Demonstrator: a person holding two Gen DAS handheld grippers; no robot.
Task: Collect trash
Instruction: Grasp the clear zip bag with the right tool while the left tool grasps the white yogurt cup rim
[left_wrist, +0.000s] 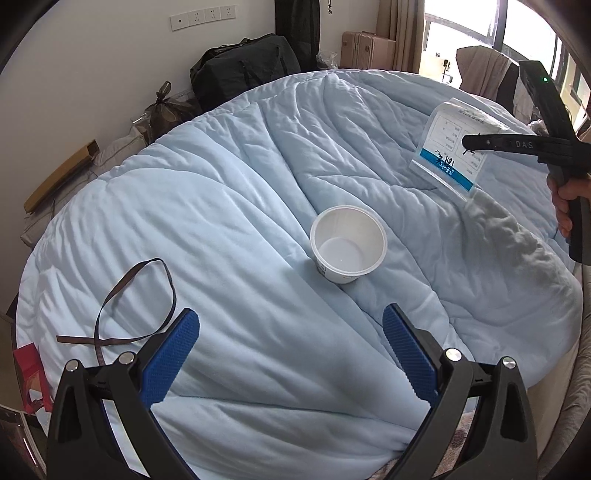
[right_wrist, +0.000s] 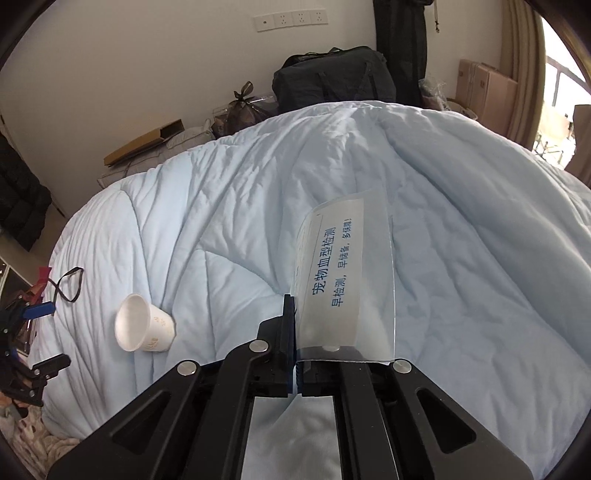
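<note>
Blue quilt (left_wrist: 229, 206) covers the whole bed, with bags and boxes along the far wall. On it lie the trash items: a white cup (left_wrist: 349, 245) on its side near the middle and a brown ribbon (left_wrist: 136, 306) looped toward the left edge. The right gripper (right_wrist: 295, 332) has its jaws pressed together on the edge of a printed plastic packet (right_wrist: 343, 280), which it holds clear of the quilt at the right side of the bed. The left gripper (left_wrist: 291, 354) hovers with jaws spread wide, empty, aimed just short of the cup. So the packet pickup looks done; next, it needs carrying to a bin, which is not in view, while the left could advance and close around the cup's rim.
</note>
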